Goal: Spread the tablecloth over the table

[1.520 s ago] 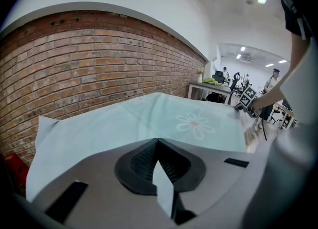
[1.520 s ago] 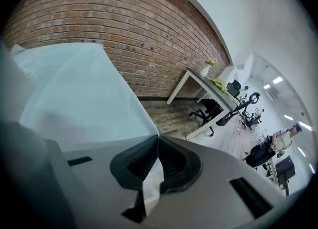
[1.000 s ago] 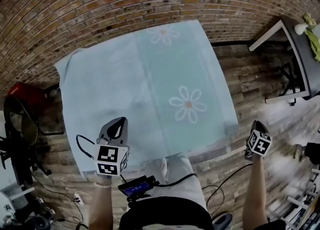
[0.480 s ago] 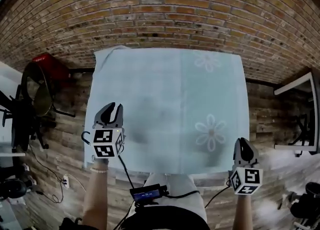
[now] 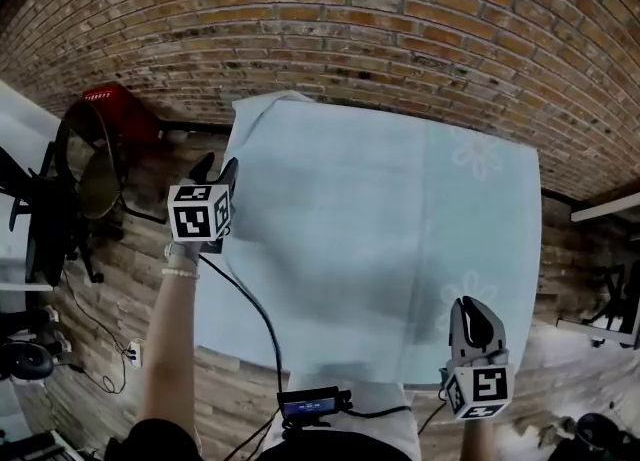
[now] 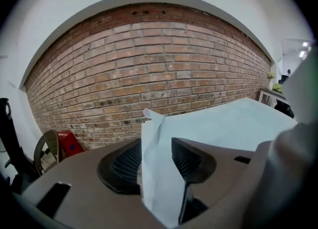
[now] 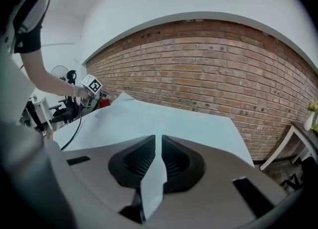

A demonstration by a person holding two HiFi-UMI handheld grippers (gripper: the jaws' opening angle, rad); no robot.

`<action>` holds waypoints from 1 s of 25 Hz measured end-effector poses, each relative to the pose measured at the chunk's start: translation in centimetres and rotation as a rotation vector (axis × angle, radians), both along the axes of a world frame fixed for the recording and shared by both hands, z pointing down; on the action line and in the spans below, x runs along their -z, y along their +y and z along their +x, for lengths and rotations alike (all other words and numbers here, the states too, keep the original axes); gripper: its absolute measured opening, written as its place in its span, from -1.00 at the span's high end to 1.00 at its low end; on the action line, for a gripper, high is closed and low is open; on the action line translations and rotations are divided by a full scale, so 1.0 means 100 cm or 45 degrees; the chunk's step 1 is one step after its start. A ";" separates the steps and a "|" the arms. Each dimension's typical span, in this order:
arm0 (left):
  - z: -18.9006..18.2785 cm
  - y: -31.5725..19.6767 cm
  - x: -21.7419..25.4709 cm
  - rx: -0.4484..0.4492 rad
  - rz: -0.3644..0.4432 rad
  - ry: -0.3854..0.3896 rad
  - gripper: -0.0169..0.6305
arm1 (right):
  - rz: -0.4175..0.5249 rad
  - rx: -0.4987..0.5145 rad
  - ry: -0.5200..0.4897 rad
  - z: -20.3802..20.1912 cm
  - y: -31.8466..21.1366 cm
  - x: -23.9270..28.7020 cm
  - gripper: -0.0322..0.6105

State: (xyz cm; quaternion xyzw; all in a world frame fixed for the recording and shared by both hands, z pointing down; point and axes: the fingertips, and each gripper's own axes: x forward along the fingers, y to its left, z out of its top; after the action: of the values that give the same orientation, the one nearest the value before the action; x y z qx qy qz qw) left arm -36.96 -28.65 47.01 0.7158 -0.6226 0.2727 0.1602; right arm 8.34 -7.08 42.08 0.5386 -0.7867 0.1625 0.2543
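The tablecloth (image 5: 380, 249) lies spread flat across the desk, pale blue, with one daisy print (image 5: 477, 154) towards its far right and another (image 5: 465, 294) nearer my right side. It covers the desk so fully that I can make out none of the top beneath it. Its far left corner (image 5: 268, 101) rides up in a small peak.

My left gripper (image 5: 218, 167) is at the cloth's left edge, towards the far end. Its fingers (image 6: 188, 157) are opening – a clear gap shows between the pads, and a loose upright fold of the cloth stands in that gap, lying against one pad only and not pinched. My right gripper (image 5: 470, 307) is at the near right corner of the cloth. There the fingers (image 7: 176, 161) are closed tight on a thin flap of the cloth's edge, which hangs down between them.

From the right gripper view the cloth runs level away towards the left gripper (image 7: 88, 86), which sits at the opposite side with my forearm above it.

Beyond the desk stands a brick wall (image 5: 350, 29). To the left, on the wooden plank floor (image 5: 120, 299), are a red crate (image 5: 115, 109) and a dark chair (image 5: 85, 184). A black cable (image 5: 255, 314) trails from my left gripper across the cloth's near left part – down to a small device (image 5: 310, 407) at my waist.
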 end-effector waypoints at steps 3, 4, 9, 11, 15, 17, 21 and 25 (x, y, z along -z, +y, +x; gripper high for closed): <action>-0.015 -0.020 -0.027 -0.061 -0.085 0.001 0.35 | -0.027 -0.023 0.018 -0.021 -0.007 -0.007 0.72; -0.017 -0.025 -0.036 -0.085 -0.112 -0.002 0.35 | -0.034 -0.039 0.020 -0.027 -0.009 -0.009 0.72; -0.026 -0.041 -0.065 -0.181 -0.191 -0.086 0.91 | -0.067 -0.041 0.058 -0.055 -0.018 -0.016 0.72; -0.034 -0.047 -0.064 -0.196 -0.177 -0.104 0.91 | -0.076 -0.029 0.072 -0.063 -0.022 -0.017 0.72; -0.067 -0.072 -0.053 -0.098 -0.104 -0.188 0.91 | -0.088 -0.010 0.085 -0.075 -0.029 -0.020 0.72; -0.079 -0.087 -0.046 -0.081 -0.083 -0.289 0.91 | -0.090 0.008 0.102 -0.080 -0.032 -0.022 0.72; -0.101 -0.111 -0.041 -0.041 -0.071 -0.356 0.91 | -0.104 0.017 0.100 -0.089 -0.037 -0.025 0.72; -0.123 -0.116 -0.053 -0.005 -0.116 -0.346 0.91 | -0.126 0.029 0.115 -0.094 -0.042 -0.030 0.72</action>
State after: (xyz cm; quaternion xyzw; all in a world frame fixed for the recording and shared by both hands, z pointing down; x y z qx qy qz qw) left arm -49.21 -40.28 52.30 0.6655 -0.6241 0.3954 0.1061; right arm -1.08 -11.25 45.04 0.5232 -0.7714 0.1739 0.3176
